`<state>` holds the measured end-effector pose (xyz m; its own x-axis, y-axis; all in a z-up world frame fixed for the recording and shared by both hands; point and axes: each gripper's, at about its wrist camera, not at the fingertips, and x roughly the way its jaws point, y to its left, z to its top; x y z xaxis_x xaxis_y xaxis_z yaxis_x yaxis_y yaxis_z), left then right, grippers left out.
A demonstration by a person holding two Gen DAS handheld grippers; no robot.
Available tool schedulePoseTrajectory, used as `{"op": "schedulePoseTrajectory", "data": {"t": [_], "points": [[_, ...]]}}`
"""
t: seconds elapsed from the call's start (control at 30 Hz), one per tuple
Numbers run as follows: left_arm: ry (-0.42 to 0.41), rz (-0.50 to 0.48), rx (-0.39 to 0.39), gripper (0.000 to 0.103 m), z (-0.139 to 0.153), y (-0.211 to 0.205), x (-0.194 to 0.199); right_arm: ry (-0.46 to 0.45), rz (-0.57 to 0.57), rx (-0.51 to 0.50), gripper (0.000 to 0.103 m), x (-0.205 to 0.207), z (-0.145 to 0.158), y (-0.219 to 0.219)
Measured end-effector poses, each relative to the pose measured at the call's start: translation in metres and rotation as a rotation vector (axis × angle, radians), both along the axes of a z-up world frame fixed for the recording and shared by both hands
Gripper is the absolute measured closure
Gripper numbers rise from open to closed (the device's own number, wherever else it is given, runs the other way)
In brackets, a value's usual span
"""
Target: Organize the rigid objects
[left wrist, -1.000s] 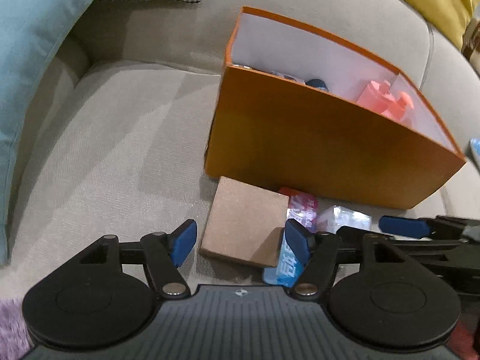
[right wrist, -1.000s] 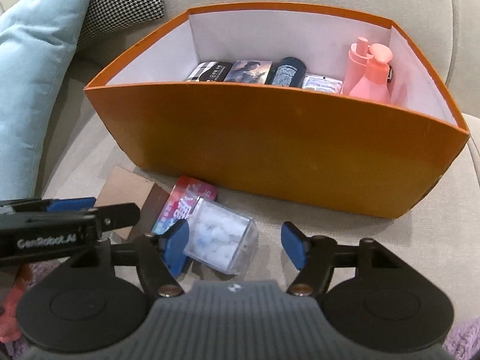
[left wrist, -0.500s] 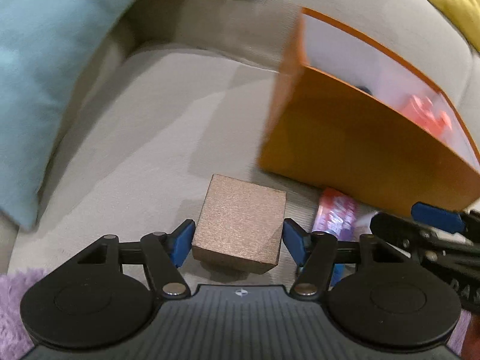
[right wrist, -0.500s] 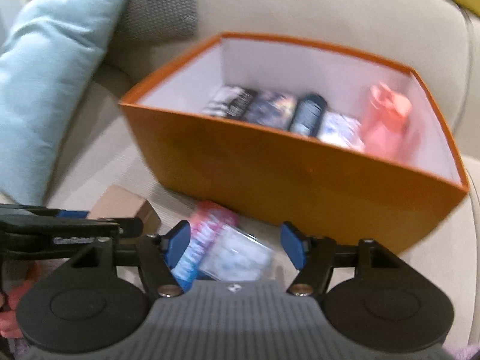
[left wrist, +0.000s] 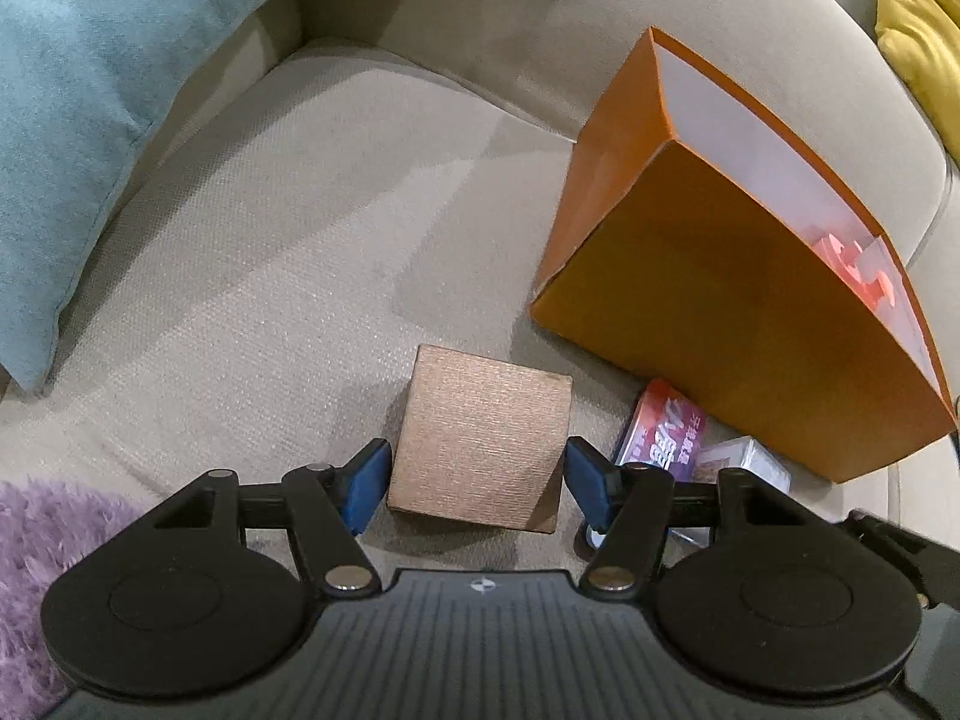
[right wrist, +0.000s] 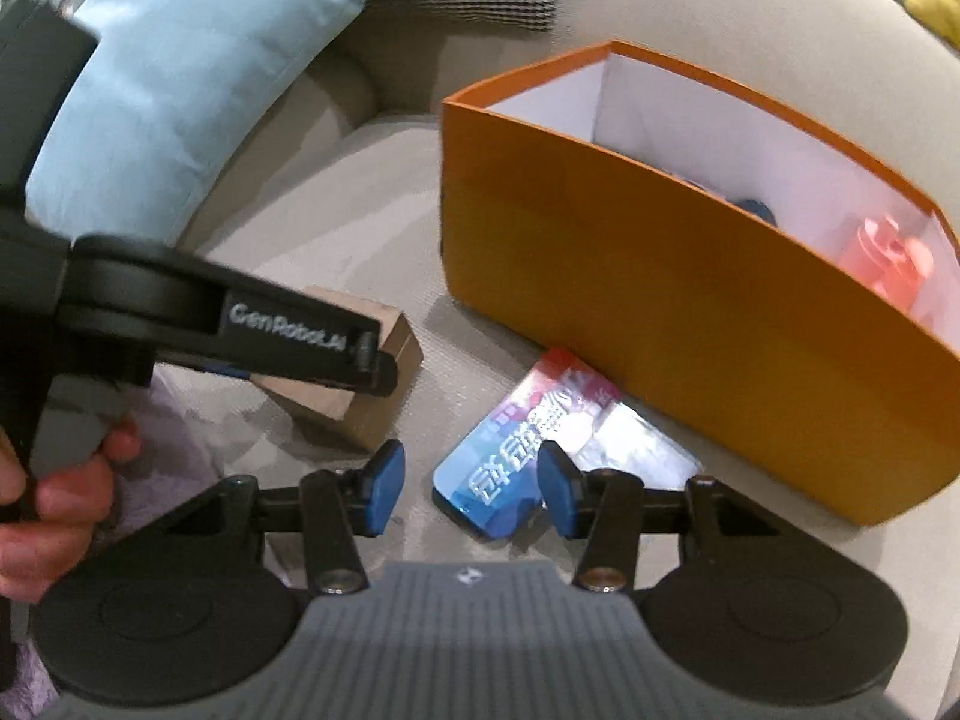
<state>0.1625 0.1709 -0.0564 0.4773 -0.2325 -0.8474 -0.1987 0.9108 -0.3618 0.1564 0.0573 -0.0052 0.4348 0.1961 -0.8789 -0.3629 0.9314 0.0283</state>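
The brown box lies on the sofa seat near the orange bin's corner, between the left gripper's spread pads. It looks stiff and light; grip its flat sides. The right gripper hovers apart.

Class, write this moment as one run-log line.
left gripper: open, straddling brown block | right gripper: open, over colourful packet | orange box: partly filled

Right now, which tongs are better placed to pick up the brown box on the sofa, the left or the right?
Left. The left tongs stand open with the brown box between their blue pads, one pad at each side. The right tongs are open over the colourful flat packet, beside the box.
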Motion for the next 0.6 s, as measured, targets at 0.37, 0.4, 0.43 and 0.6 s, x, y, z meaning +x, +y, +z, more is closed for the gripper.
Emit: {"op": "schedulePoseTrajectory", "data": {"t": [0.37,0.4,0.43,0.6], "points": [[-0.001,-0.005,-0.023,0.031,-0.001,0.0,0.002,0.094,-0.098,-0.005,0.053,0.005,-0.013,-0.013],[-0.001,-0.011,-0.024,0.031,-0.001,-0.001,0.002,0.108,-0.119,0.0,0.052,0.007,-0.014,-0.017],[-0.002,-0.019,-0.022,0.031,-0.001,-0.003,0.003,0.125,-0.144,0.01,0.052,0.01,-0.015,-0.023],[-0.007,-0.027,-0.012,0.031,-0.001,-0.004,0.003,0.183,-0.237,0.064,0.047,0.021,-0.023,-0.035]]}}
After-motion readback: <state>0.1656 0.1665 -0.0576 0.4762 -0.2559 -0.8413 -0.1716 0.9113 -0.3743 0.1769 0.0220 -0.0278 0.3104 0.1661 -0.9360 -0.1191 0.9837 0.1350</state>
